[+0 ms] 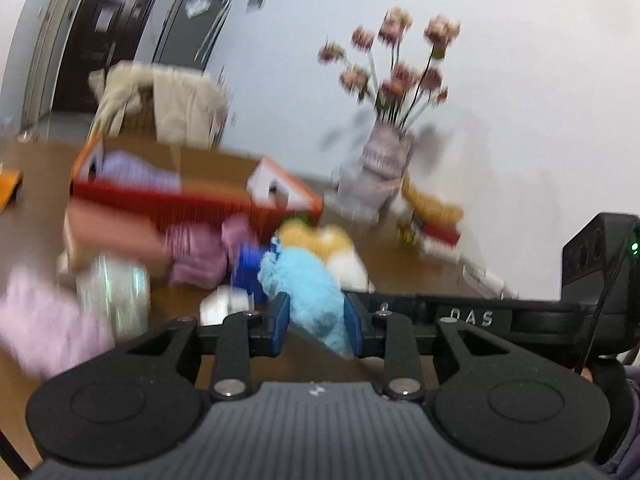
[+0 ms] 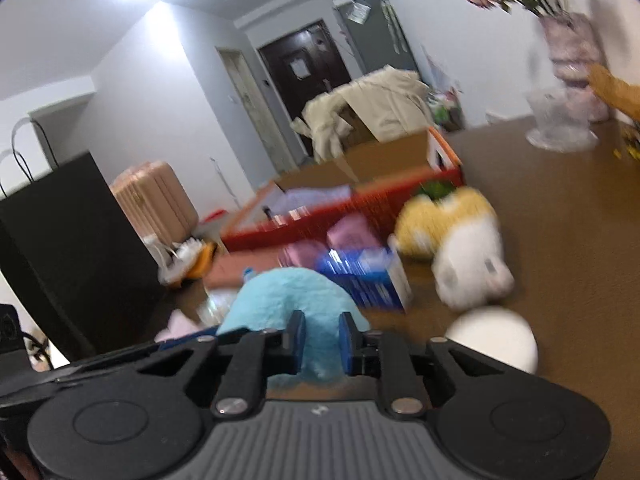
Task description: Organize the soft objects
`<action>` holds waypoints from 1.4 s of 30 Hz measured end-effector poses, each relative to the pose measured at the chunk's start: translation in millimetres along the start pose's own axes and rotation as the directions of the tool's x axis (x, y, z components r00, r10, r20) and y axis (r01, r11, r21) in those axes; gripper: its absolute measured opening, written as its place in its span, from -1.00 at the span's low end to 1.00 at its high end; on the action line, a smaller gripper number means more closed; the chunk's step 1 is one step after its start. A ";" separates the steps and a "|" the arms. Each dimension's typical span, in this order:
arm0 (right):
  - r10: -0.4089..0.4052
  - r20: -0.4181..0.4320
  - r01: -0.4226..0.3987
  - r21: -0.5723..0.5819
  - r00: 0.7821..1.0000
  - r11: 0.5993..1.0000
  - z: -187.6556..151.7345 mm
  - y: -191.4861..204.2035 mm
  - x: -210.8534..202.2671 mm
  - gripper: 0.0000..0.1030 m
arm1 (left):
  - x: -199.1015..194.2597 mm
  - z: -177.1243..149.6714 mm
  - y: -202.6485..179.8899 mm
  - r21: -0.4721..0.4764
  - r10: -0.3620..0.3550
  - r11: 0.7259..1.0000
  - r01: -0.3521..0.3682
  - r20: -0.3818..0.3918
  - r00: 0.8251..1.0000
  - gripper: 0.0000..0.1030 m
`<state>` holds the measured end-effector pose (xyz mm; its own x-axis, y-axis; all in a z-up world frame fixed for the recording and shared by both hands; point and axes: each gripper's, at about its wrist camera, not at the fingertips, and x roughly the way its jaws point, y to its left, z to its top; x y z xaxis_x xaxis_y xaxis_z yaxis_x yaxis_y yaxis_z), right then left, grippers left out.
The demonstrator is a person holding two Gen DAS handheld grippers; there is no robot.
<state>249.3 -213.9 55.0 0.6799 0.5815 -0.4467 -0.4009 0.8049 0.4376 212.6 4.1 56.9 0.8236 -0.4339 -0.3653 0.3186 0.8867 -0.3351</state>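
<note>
Both grippers are shut on the same light blue fluffy toy. My left gripper (image 1: 315, 320) pinches one part of the blue toy (image 1: 308, 284). My right gripper (image 2: 321, 346) pinches another part of the blue toy (image 2: 288, 296), held above the brown table. A yellow and white plush (image 2: 452, 240) lies on the table to the right; it also shows in the left wrist view (image 1: 328, 246). A red storage box (image 2: 320, 220) with a lilac cloth (image 1: 136, 170) inside stands behind. Pink towels (image 1: 200, 252) lie in front of the box (image 1: 168, 200).
A blue carton (image 2: 368, 276) lies on the table (image 2: 560, 240). A white round object (image 2: 494, 338) sits near my right gripper. A vase of pink flowers (image 1: 384, 152) stands by the wall. A black bag (image 2: 60, 248) and a suitcase (image 2: 156, 200) stand left.
</note>
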 end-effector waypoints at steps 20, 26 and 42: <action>0.145 -0.187 -0.158 -0.053 0.971 0.986 36.1 23.6 112.0 -0.08 | 9.6 1.7 91.9 -0.132 0.107 0.983 -0.128 -0.155 0.982 0.10; 0.127 -0.216 -0.149 -0.090 0.968 0.985 32.2 41.8 126.5 0.21 | 37.7 -2.0 81.9 -0.110 0.108 0.985 -0.132 -0.205 0.973 -0.56; 0.097 -0.174 -0.112 -0.079 0.980 0.991 24.6 -4.5 65.9 0.21 | 16.7 4.4 57.7 -0.003 0.032 0.999 -0.033 -0.155 0.987 0.23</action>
<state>311.0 -182.2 42.7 0.5206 0.6686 -0.5309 -0.5220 0.7414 0.4218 246.7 48.7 35.2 0.7503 -0.4251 -0.5063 0.2901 0.8999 -0.3257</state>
